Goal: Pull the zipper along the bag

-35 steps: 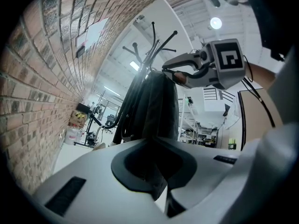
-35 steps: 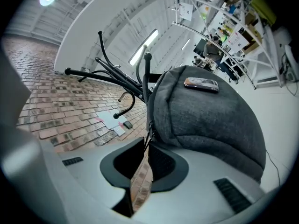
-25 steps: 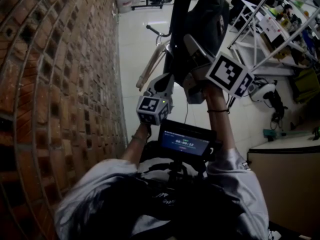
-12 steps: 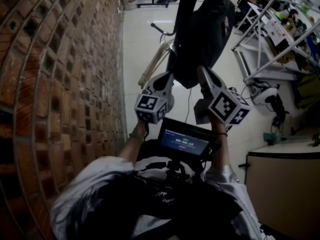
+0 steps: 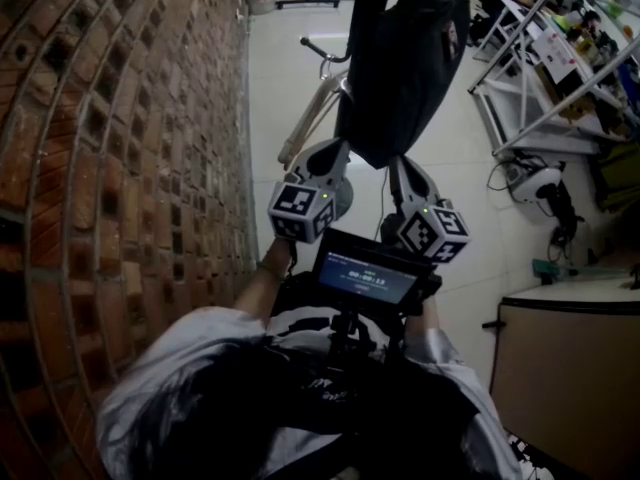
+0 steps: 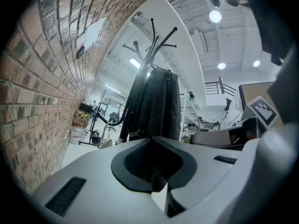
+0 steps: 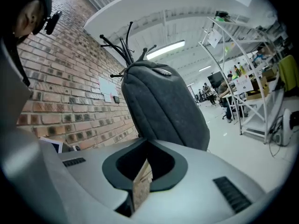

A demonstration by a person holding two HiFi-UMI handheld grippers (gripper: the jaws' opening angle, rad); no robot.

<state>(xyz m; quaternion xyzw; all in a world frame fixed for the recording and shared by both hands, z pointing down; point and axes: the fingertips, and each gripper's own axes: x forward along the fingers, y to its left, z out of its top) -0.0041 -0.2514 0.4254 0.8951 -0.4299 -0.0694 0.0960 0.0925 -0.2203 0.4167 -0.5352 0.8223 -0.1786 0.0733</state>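
We are holding both grippers just under the bag [image 5: 405, 58], which is hanging from a coat rack [image 6: 154, 36] beside the brick wall [image 5: 120, 168]. The bag's long axis is running vertically, with its top at the hooks and its rounded bottom end pointing down towards us. The left gripper [image 5: 333, 151] is pointing up at it with jaws together and nothing between them. The right gripper [image 5: 398, 166] is pointing the same way, its jaws also pressed together and empty. Neither gripper is gripping the fabric.
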